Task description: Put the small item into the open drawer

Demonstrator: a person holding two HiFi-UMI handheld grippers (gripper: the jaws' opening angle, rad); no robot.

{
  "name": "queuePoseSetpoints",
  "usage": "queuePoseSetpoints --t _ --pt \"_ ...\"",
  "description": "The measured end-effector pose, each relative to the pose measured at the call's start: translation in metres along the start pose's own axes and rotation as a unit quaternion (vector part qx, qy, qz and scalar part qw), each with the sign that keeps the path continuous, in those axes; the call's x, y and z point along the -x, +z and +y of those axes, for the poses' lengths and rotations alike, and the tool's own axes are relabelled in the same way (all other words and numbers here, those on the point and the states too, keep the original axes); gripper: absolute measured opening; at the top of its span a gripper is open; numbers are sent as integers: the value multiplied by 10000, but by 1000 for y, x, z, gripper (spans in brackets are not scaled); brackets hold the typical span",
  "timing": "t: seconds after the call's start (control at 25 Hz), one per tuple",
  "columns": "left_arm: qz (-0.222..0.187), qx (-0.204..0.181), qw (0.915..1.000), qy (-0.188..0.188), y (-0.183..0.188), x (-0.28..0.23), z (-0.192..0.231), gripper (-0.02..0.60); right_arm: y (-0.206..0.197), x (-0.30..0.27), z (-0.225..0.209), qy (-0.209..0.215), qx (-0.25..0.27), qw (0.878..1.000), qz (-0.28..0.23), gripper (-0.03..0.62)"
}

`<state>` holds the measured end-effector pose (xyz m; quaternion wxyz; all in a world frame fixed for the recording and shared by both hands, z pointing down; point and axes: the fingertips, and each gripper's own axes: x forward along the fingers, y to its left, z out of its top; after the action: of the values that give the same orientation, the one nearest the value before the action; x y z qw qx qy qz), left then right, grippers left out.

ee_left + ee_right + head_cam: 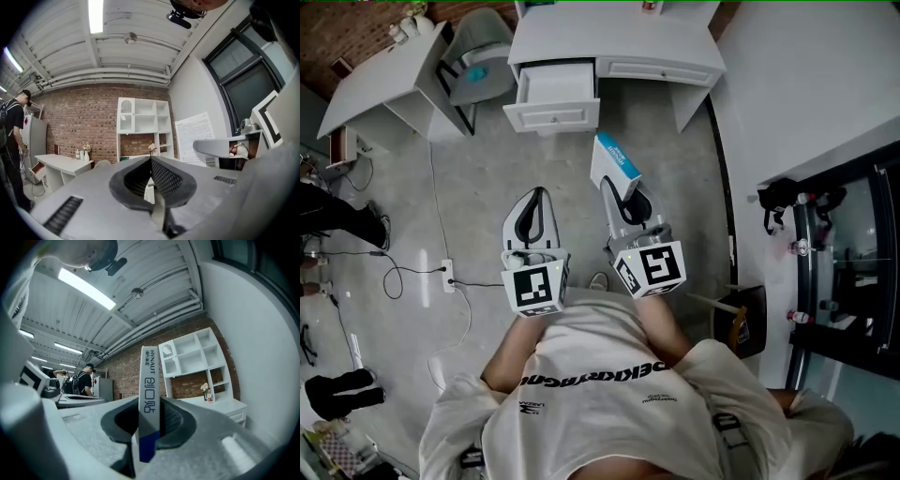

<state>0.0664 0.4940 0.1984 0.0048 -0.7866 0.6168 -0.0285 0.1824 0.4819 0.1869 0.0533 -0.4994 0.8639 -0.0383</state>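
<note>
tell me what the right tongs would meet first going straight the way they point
Probably the white desk near its open drawer; nothing stands in between. The right tongs, holding the box, look tilted upward, so height is unclear.

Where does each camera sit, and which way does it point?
Head view: on the person's head, looking down at the open drawer, left gripper, right gripper and shirt.
Left gripper view: on the left gripper, facing a brick wall past its shut jaws.
Right gripper view: on the right gripper, facing that wall past the box its jaws pinch.
Both gripper views share the white shelf.
</note>
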Motion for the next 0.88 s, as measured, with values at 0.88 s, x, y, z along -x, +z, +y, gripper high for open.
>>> queuePoseSetpoints --t 0.88 --pt "149 201 9996 119 -36 -40 33 -2 -29 -59 -5 172 -106 9995 224 67"
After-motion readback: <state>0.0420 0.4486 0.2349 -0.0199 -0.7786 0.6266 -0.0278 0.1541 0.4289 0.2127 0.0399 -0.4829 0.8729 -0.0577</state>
